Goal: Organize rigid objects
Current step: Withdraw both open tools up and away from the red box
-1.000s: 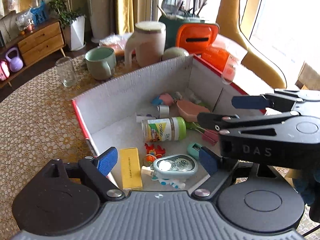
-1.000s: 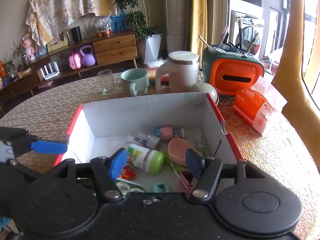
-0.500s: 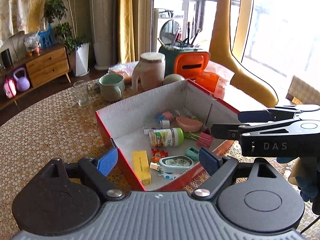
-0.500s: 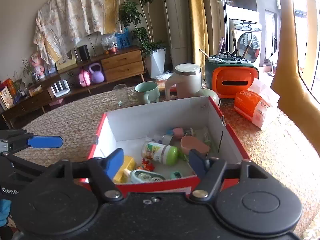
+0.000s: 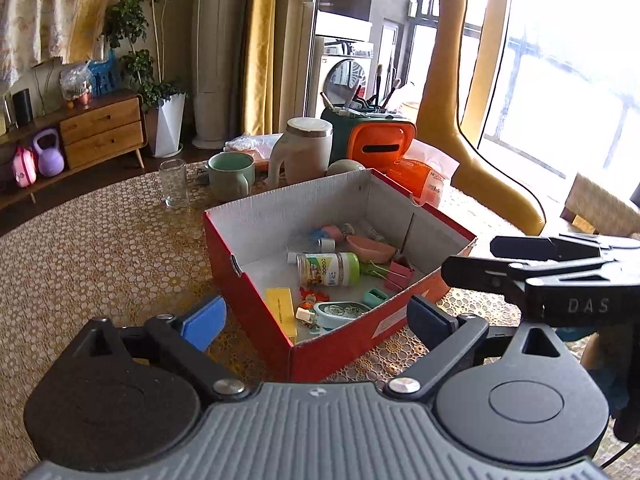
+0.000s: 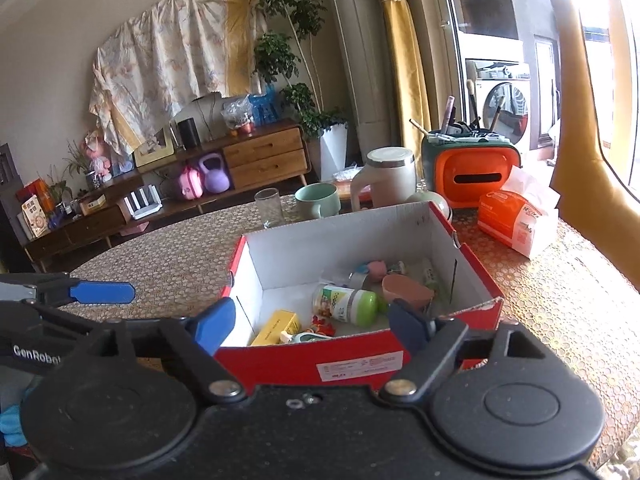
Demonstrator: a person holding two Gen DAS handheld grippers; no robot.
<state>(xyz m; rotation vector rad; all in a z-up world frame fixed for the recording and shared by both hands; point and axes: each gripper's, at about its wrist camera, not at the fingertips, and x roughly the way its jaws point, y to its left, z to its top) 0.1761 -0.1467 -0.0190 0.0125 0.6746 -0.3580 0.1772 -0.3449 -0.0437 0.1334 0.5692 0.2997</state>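
Lace-covered table [image 5: 100, 248]: red box [image 5: 340, 336] smaller in both views than 1 second ago, now wholly clear of tongs. Left gripper [image 5: 316, 320], right gripper [image 6: 312, 326]: jaws just widened, spread wide, nothing held. Bottle [image 6: 346, 302] inside box, centre. Giraffe figure [image 5: 452, 92], 1 o'clock, whole in left view only.

Readable lettering on the two grippers; most labels too small to read

The right gripper [image 5: 472, 258], seen side-on from the left wrist view, carries raised letters "DAS" on its black body. The left gripper [image 6: 102, 293], at the left edge of the right wrist view, shows white "GenRobot", cut off by the frame. The white label on the red box [image 6: 360, 364] and the print on the orange tissue pack [image 6: 516, 220] cannot be read.
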